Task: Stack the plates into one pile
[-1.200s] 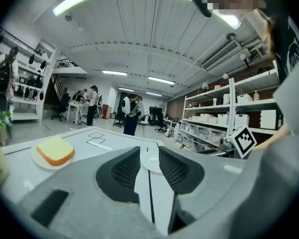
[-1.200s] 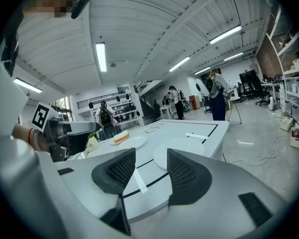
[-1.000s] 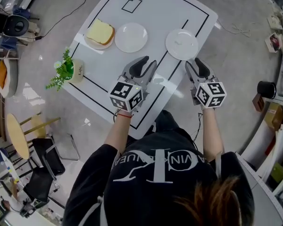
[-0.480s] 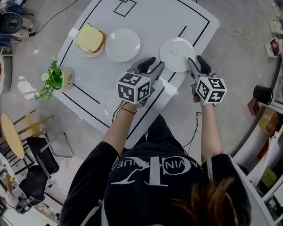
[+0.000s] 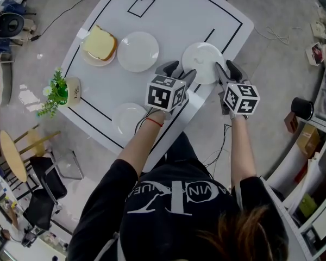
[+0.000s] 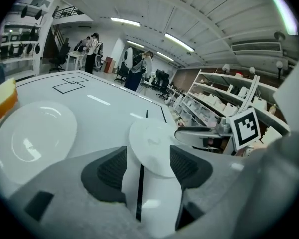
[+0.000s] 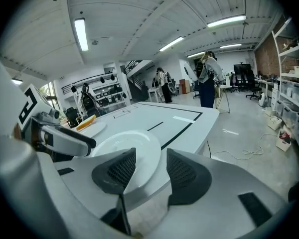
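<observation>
Three empty white plates and one plate with bread [image 5: 99, 47] lie on the white table [image 5: 174, 15]. The right plate [image 5: 202, 62] sits near the table's right front edge, between my two grippers. My left gripper [image 5: 179, 70] is at its left rim; its jaws have just been opening, and the plate [image 6: 152, 141] shows in the gap with neither pad pressing on it. My right gripper [image 5: 227, 68] is at the plate's right rim, open, the plate's edge [image 7: 124, 156] by its left pad. A middle plate [image 5: 137, 51] and a front plate [image 5: 127, 119] lie apart.
A small potted plant [image 5: 62, 88] stands at the table's left corner. Black lines mark the tabletop. Chairs and gear crowd the floor at left; shelves [image 5: 315, 145] and a cable run at right. People stand in the far background of both gripper views.
Both grippers have moved forward to the right plate, the left one also shifting right. The left jaws stand wider. The front plate has come into sight beside my left forearm.
</observation>
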`<state>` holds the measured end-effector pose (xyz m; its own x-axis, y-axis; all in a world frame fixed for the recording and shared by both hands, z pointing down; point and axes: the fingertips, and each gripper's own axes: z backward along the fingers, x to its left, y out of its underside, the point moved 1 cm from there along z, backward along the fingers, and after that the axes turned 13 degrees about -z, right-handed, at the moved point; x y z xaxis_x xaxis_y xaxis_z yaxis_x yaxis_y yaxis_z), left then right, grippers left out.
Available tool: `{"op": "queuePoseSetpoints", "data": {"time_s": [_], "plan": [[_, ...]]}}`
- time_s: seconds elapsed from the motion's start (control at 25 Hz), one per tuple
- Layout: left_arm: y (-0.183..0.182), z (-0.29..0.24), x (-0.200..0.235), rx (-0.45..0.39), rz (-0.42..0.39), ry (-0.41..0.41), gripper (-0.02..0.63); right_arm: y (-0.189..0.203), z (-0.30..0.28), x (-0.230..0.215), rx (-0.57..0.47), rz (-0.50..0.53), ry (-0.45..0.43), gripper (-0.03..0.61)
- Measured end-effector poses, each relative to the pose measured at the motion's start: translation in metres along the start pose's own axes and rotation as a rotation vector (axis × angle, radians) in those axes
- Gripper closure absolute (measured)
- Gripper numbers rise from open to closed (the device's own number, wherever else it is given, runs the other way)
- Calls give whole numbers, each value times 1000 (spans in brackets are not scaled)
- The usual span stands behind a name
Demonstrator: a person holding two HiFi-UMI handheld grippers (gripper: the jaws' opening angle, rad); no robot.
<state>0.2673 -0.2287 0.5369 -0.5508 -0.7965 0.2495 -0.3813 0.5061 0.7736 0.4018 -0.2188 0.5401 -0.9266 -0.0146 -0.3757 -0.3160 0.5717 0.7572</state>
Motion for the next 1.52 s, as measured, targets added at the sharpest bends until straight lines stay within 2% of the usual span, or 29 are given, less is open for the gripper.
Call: {"op": "queuePoseSetpoints", "data": {"time_s": [0.16,0.32,0.64,0.84,0.88,1.0,1.12,1.36,1.52], "plan": [[2,-10,0,81,-4,-24,298,1,-4,2,16,12,-6,387],[2,-16,0,133,-13,-42,290,2,-7,3,24,7,-8,393],[-2,-16,-2,88,102,-20,282,2,-8,3,5,-19,-1,397],[-4,-17,-3,54,161,-39,287,3,-6,3,11,-36,-9,397],[-4,-16,-2,43,186,-42,293,3,-6,4,12,-44,-16,397],[-2,-12,4,30,248,-68,363,6,-3,8,5,-87,-33,402],[1,-9,8,40,237,-92,391,9,3,4,-13,-134,-17,485],[10,4,1,44,233,-78,405,11,19,12,-53,-203,-35,511],[10,24,0,16,252,-70,382,9,27,28,-79,-239,-64,525]]}}
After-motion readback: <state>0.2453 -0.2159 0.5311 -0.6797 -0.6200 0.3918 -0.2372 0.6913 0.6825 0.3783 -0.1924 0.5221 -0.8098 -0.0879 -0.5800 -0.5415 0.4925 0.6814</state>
